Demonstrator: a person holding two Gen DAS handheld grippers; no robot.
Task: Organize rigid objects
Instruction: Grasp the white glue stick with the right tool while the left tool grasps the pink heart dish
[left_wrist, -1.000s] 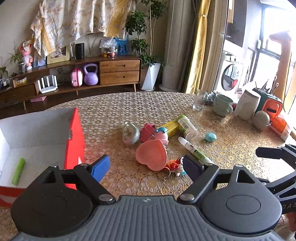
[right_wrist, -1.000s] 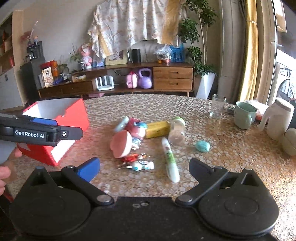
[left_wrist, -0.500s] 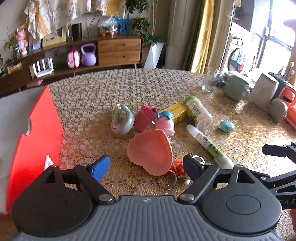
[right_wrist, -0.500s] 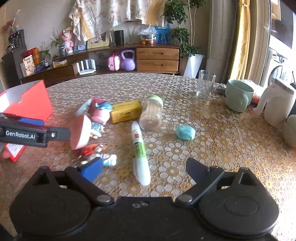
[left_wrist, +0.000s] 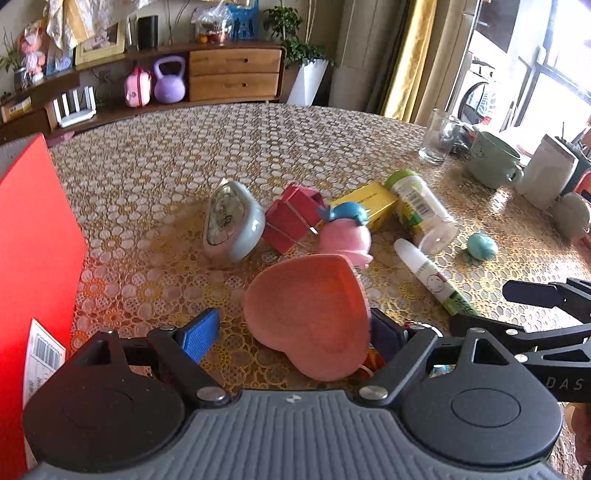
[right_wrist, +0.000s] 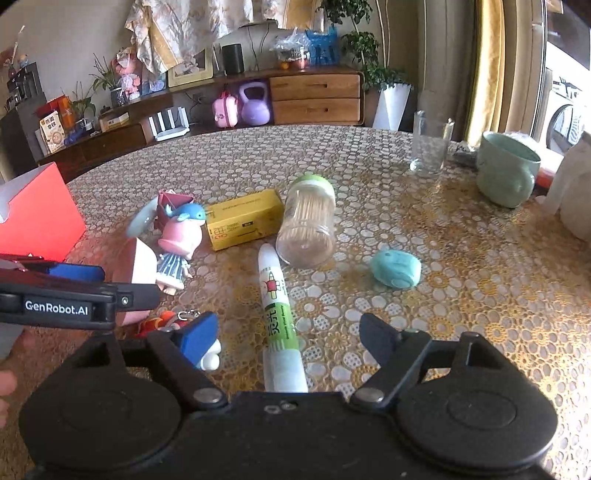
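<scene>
Left wrist view: the left gripper (left_wrist: 295, 330) stands wide, its jaws either side of the pink heart dish (left_wrist: 308, 317), the pads apparently not pressing it. Beyond the dish lie a small clock (left_wrist: 231, 229), a pink box (left_wrist: 291, 223), a pink figurine (left_wrist: 345, 236) and a yellow box (left_wrist: 369, 205); the red box (left_wrist: 35, 258) stands to its left. Right wrist view: the right gripper (right_wrist: 288, 334) is closing around the glue stick (right_wrist: 279, 321), not yet gripping. Beyond the stick lies a toothpick jar (right_wrist: 308, 221); right of it, a teal lump (right_wrist: 395, 267).
</scene>
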